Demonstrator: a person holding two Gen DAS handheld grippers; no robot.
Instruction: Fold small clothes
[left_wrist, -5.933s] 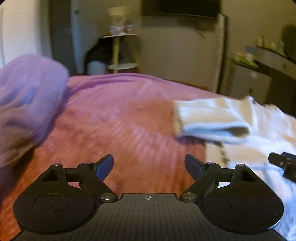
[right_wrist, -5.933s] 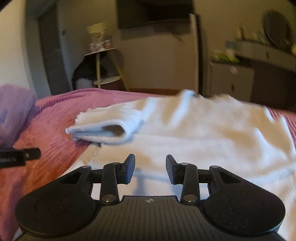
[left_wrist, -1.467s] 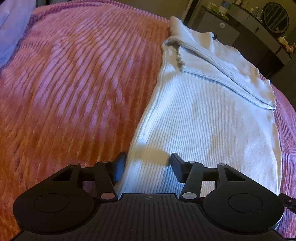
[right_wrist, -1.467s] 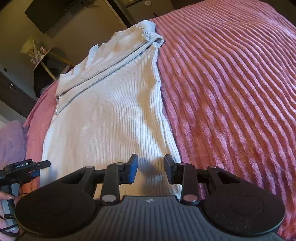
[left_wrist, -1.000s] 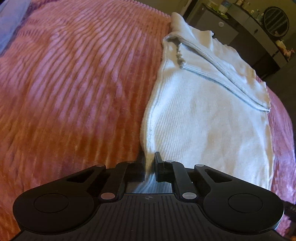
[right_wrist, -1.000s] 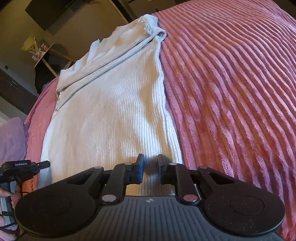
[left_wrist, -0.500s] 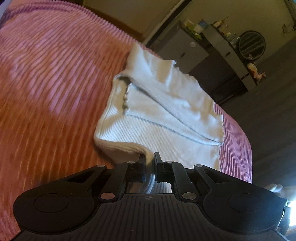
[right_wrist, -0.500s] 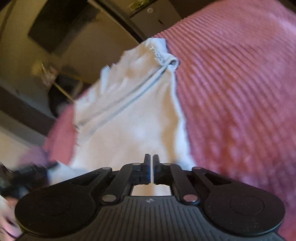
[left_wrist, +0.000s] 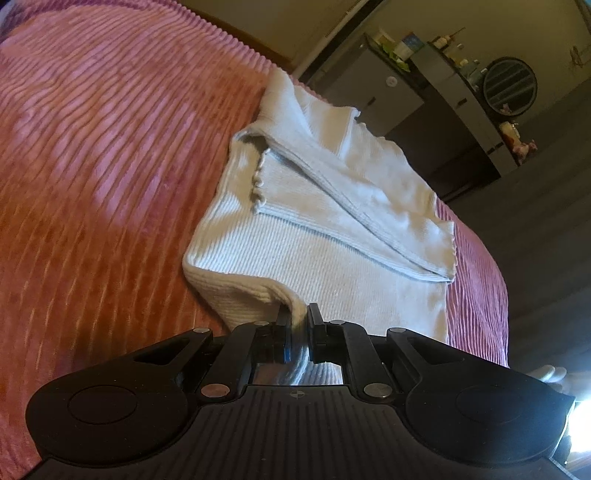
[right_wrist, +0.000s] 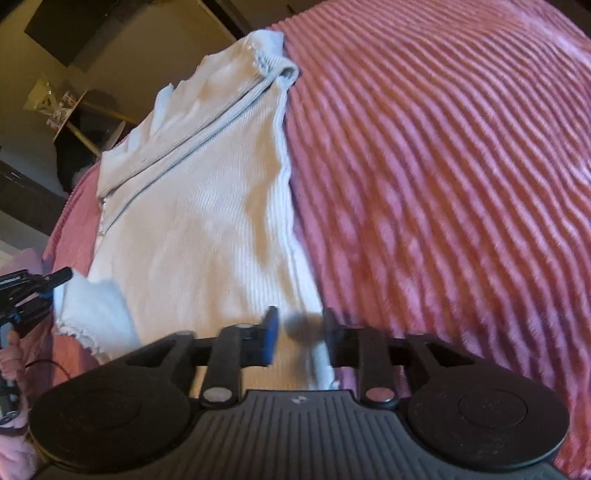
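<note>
Pinching a bunched corner of the white ribbed knit top (left_wrist: 317, 258), the left gripper (left_wrist: 298, 320) is being held with its fingers clenched on the fabric, the hem corner being lifted clear of the pink ribbed plush bedspread (left_wrist: 92, 166) and curled over toward the garment's middle; the same gripper (right_wrist: 55, 280) is being shown at the left edge of the right wrist view, with the frilled hem edge hanging beside it. The right gripper (right_wrist: 298, 325) is being held with its fingers parted, blurred, and with the near edge of the top lying between them; whether the cloth is being touched by either finger cannot be told. Beyond both grippers the top is being left spread flat on the bedspread, with a folded sleeve lying diagonally across its far end. Farther out, a dark dresser (left_wrist: 465, 107) bearing small bottles and a round mirror (left_wrist: 509, 86) are being shown past the bed's far edge.
</note>
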